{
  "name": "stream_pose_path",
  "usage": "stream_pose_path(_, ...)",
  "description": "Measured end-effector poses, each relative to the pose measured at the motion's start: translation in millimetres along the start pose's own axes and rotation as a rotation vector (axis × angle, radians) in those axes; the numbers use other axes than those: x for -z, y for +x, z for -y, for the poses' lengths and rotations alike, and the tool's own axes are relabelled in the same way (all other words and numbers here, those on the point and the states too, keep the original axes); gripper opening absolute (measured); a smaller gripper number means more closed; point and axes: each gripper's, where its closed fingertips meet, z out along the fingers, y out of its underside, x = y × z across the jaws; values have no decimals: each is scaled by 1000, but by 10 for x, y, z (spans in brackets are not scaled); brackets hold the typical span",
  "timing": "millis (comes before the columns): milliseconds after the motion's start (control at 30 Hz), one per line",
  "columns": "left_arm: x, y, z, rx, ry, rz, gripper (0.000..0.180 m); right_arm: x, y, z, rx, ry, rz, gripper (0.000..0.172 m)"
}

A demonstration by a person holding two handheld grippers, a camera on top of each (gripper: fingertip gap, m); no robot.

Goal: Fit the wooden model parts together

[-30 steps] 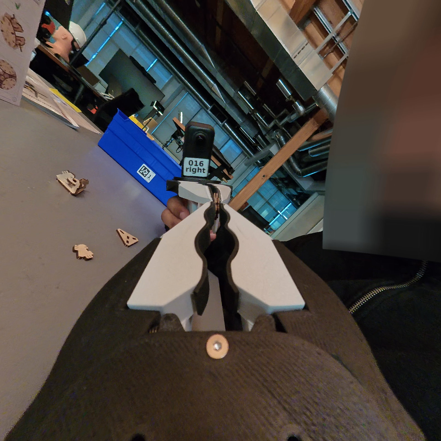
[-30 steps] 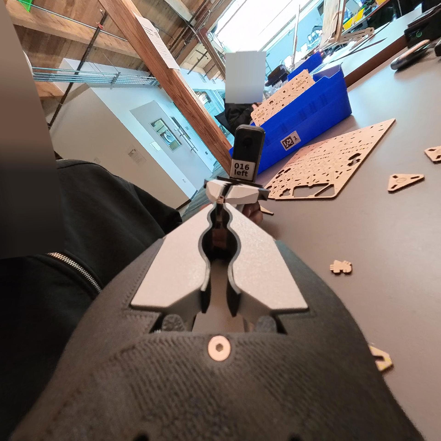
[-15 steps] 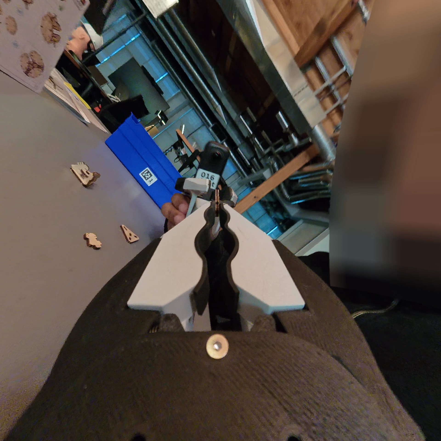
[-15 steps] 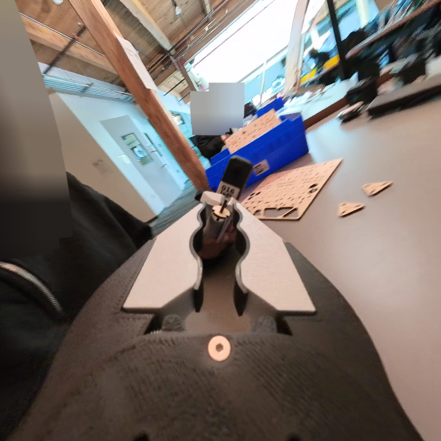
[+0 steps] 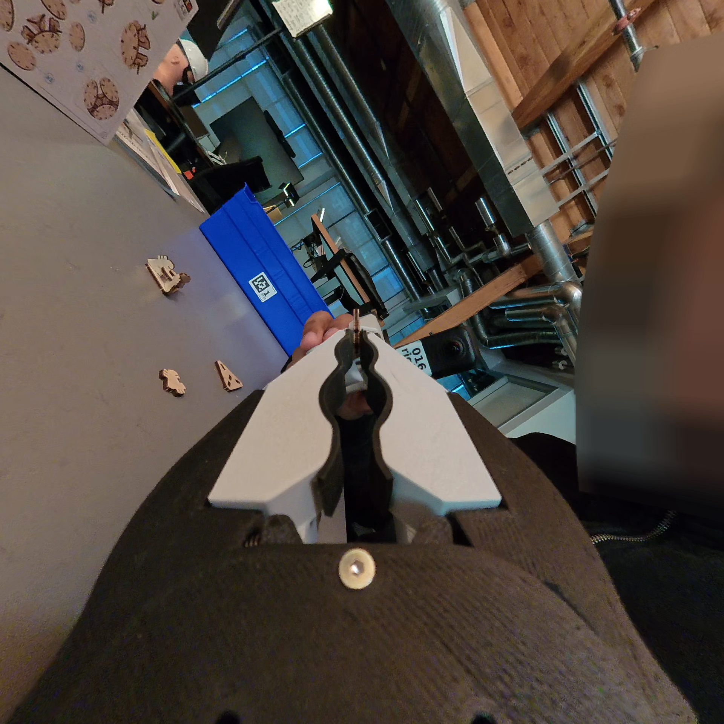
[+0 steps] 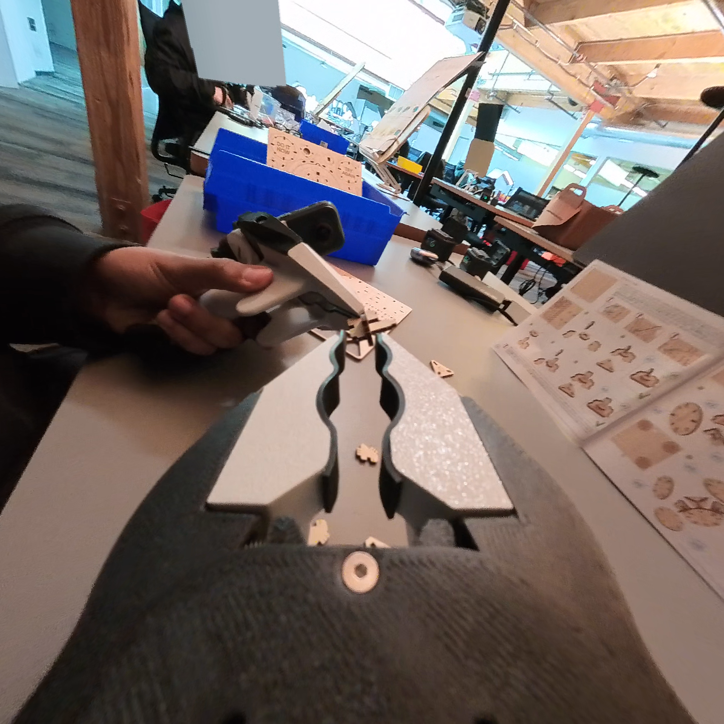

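Your left gripper [image 5: 355, 336]: jaws shut tight on thin wood piece [image 5: 355, 322], pads pressing both sides. Piece sticks out past tips.

Your right gripper [image 6: 360, 340]: jaws a bit apart, holding nothing. Tips just under wood piece [image 6: 362, 326], beside left gripper [image 6: 354, 313].

Table [image 6: 117, 411] below. Small wood bits on it: one [image 6: 367, 453] seen between right jaws, triangle [image 6: 441, 368] near. Wood sheet [image 6: 376, 303] and blue bin [image 6: 290, 203] behind. Paper sheets [image 6: 611, 352] at right.
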Motion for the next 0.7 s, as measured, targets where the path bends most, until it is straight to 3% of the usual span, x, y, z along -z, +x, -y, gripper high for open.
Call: stream_pose_path(700,-38,66,-73,-32,-47,-50,0,64,122,60,-74,49,-22,0)
